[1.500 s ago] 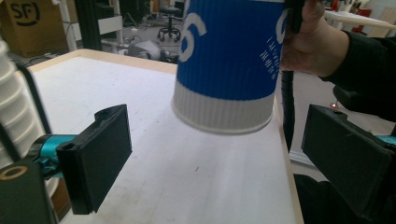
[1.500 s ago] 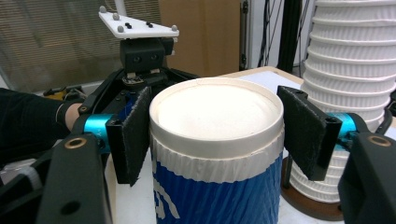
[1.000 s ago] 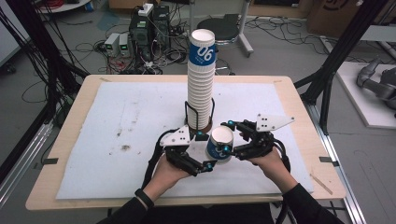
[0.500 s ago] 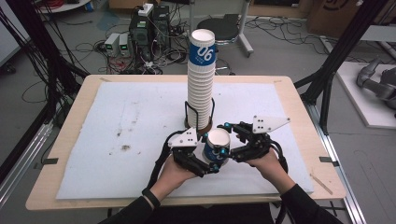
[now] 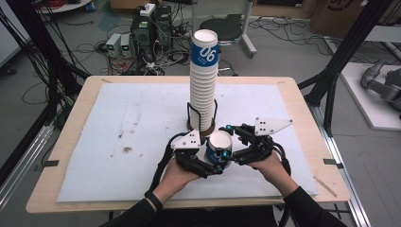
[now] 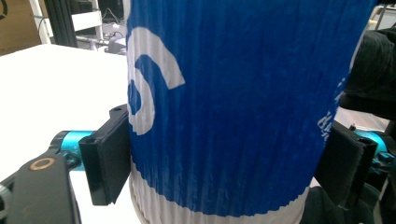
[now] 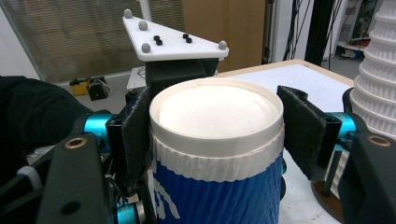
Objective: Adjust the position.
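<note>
An upside-down blue and white paper cup (image 5: 220, 149) stands near the front edge of the table (image 5: 71, 142), on the white mat (image 5: 142, 123) that covers most of it, just in front of the tall stack of cups (image 5: 204, 85) sitting in a black wire holder (image 5: 201, 124).

The right gripper (image 5: 236, 144) reaches in from the right and is clamped on the cup: in the right gripper view its two black pads (image 7: 133, 135) press against the cup's upper wall just below the white base rim, which faces up.

The left gripper (image 5: 208, 163) comes in from the left and near side. Its jaws have just been closing with the cup between them. In the left gripper view the blue ribbed wall of the cup (image 6: 233, 116) sits between the pads (image 6: 107, 158), the left pad lying against the wall; whether the right pad touches it I cannot tell for sure.

Both of the person's hands sit close together at the near edge, one either side of the cup. The left gripper's white three-cornered plate (image 7: 173, 39) shows behind the cup in the right gripper view.
</note>
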